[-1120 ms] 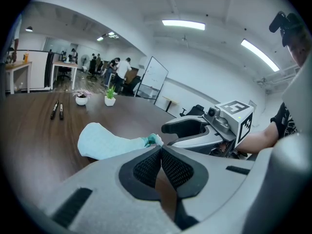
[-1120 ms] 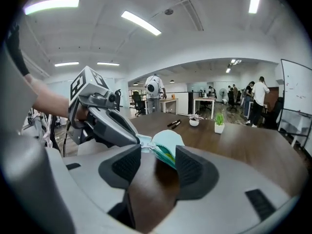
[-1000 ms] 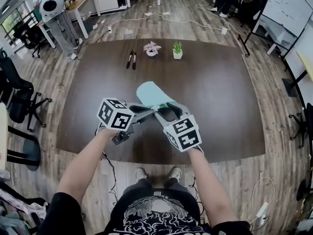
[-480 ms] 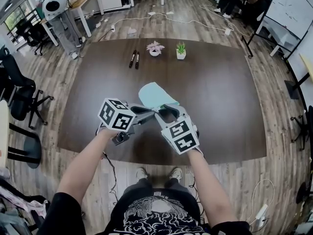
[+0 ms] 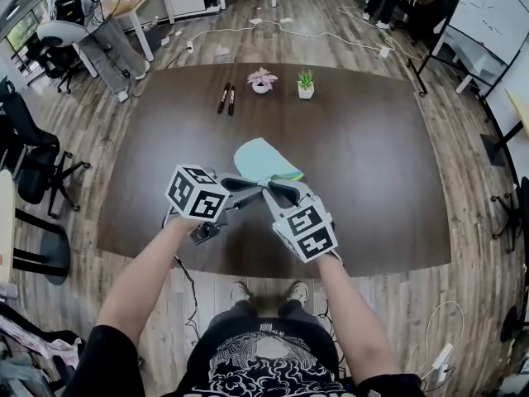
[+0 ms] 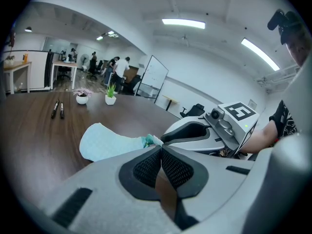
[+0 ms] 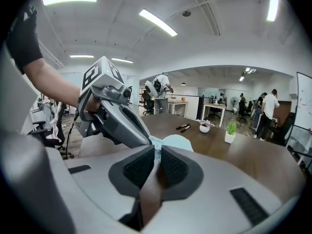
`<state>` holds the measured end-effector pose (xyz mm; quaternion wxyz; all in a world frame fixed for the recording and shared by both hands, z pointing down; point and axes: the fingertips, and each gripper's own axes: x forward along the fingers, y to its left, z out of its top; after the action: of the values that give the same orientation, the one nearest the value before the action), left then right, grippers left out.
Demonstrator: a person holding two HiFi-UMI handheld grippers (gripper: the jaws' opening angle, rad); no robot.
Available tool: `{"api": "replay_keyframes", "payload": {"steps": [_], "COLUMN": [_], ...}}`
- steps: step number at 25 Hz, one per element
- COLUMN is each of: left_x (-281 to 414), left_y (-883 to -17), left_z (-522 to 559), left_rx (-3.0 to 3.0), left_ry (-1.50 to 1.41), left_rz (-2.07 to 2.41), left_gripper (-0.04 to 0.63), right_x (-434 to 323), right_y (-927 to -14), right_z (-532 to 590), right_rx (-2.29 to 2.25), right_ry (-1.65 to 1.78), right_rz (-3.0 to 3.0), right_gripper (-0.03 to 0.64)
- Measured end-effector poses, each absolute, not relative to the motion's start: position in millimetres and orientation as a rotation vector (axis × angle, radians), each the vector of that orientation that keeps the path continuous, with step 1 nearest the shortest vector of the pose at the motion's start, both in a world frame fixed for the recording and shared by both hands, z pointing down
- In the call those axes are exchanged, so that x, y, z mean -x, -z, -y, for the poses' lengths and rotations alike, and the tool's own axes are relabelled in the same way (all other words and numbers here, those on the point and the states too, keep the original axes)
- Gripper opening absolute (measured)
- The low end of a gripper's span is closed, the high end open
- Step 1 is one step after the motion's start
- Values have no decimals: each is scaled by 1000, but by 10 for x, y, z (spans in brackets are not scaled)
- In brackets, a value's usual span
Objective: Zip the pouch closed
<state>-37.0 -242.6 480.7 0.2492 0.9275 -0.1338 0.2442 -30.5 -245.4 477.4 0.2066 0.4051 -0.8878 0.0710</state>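
A light teal pouch (image 5: 260, 160) lies flat on the dark brown table (image 5: 372, 164), its near end lifted between the two grippers. My left gripper (image 5: 254, 185) comes in from the left and is shut on the pouch's near corner (image 6: 148, 141), pads pressed together (image 6: 160, 149). My right gripper (image 5: 271, 188) meets it from the right. Its jaws have just been closing, and a thin pale strip of the pouch's edge (image 7: 156, 156) now sits pinched between its pads (image 7: 157, 152). The zip itself is hidden behind the jaws.
Two black markers (image 5: 226, 98), a small pink flower pot (image 5: 262, 81) and a small green plant pot (image 5: 306, 83) stand at the table's far side. Office chairs (image 5: 33, 164) stand left of the table. People move about at desks far behind.
The right gripper's jaws have narrowed from wide apart to almost together at the pouch's near end, and its cube has rolled slightly. The left gripper and the pouch have kept still.
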Motion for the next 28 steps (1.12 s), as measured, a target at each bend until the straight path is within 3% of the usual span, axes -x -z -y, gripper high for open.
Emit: {"api": "replay_keyframes", "payload": {"steps": [6,28], "left_x": [378,478], "left_y": [-4842,-4891], "left_z": [2418,2342], "left_rx": [-2527,-2529], "left_ry": [-681,-707], "left_rz": [362,359], "left_gripper": [12,12], "right_x": [213,280], "right_y": [-4757,-4935], "right_z": [2489,2459], "right_rx": [-1182,-1162], "right_ry": [-246,-589], "right_rz": [2482,2569], "right_gripper": [5,3]}}
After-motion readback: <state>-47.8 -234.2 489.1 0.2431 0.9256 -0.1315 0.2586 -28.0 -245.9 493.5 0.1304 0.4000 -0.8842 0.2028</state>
